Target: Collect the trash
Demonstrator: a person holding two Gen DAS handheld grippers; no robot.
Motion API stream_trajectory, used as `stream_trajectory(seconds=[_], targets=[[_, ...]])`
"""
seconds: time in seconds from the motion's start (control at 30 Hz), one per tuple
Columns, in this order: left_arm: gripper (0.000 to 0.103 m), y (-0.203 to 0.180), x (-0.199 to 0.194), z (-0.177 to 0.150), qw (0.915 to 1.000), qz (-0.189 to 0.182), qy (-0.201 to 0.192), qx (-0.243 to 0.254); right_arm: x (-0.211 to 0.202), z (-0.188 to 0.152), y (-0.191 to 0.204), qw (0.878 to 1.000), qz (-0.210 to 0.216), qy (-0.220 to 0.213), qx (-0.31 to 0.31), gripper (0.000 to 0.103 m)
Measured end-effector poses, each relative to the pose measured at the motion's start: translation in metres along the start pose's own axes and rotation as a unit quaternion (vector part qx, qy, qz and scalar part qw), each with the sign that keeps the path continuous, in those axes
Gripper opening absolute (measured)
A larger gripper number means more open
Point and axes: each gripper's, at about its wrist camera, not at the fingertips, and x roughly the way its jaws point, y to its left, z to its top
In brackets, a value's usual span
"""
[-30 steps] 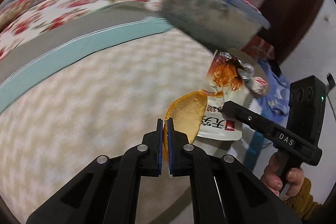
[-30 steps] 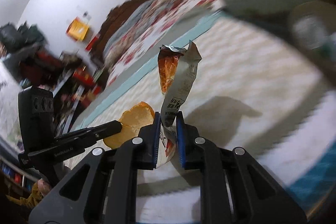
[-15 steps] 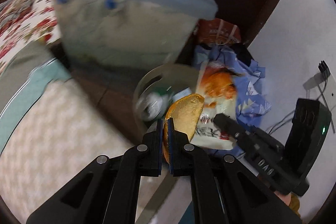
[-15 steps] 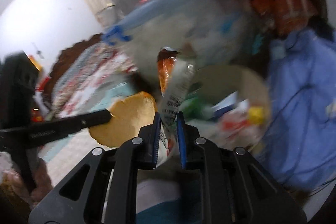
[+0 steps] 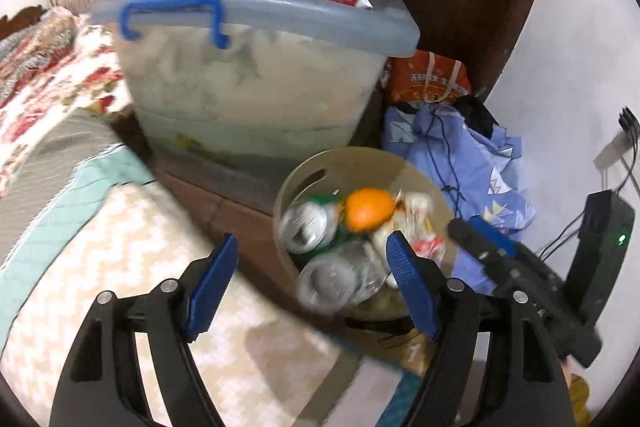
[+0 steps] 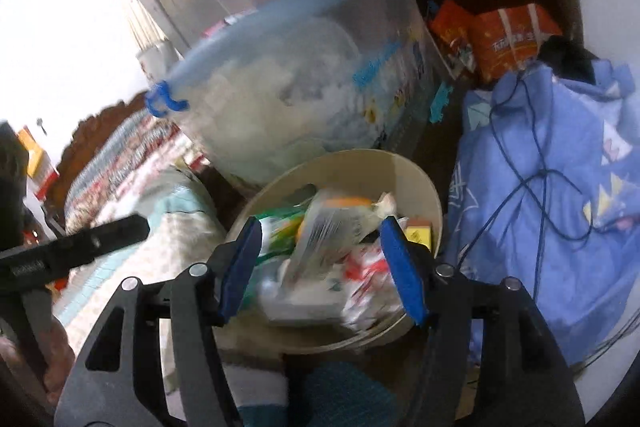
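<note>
A round beige trash bin (image 5: 348, 153) stands on the floor beside the bed, with cans (image 5: 304, 227) and wrappers inside. My left gripper (image 5: 312, 279) hangs over its near rim with its jaws opening and nothing between the pads. An orange peel (image 5: 368, 213) lies loose in the bin, blurred. My right gripper (image 6: 320, 269) hovers over the same bin (image 6: 400, 167), its jaws also opening. The snack bag (image 6: 332, 231) is blurred between and beyond its fingers, free of the pads, on top of the trash. Each gripper shows in the other's view: the right (image 5: 492, 247), the left (image 6: 100, 235).
A clear storage box (image 5: 256, 87) with a blue handle stands just behind the bin. Crumpled blue cloth (image 6: 552, 155) with a dark cord lies to its right, orange bags (image 5: 428, 79) behind it. The zigzag bed cover (image 5: 120, 267) is on the left. A power strip (image 5: 616, 147) sits by the wall.
Both grippers swung from over the bed to above the trash bin. Both opened: the left let go of the orange peel, the right let go of the snack bag, and both dropped into the bin.
</note>
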Motion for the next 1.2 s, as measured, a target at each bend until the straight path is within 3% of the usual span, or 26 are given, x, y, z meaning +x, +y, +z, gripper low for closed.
stream_trajectory(seconds=[0.17, 0.33, 0.57, 0.87, 1.2], targets=[[0.078, 0.022, -0.041, -0.053, 0.9996, 0.027, -0.003, 0.008, -0.026, -0.043, 0.038, 1.0, 0.017, -0.005, 0.022, 0.065], [0.091, 0.044, -0.079, -0.104, 0.9981, 0.061, 0.005, 0.005, -0.046, -0.093, 0.082, 0.999, 0.035, 0.016, 0.026, 0.072], [0.094, 0.065, -0.136, -0.157, 0.9942, 0.106, 0.004, -0.015, -0.072, -0.127, 0.118, 0.998, 0.047, 0.039, 0.028, 0.074], [0.094, 0.076, -0.192, -0.191, 0.9918, 0.121, -0.026, -0.033, -0.119, -0.14, 0.155, 0.999, 0.045, 0.011, 0.009, 0.082], [0.094, 0.078, -0.23, -0.208, 0.9827, 0.175, -0.052, -0.03, -0.154, -0.146, 0.18, 1.0, 0.014, -0.022, 0.011, 0.099]])
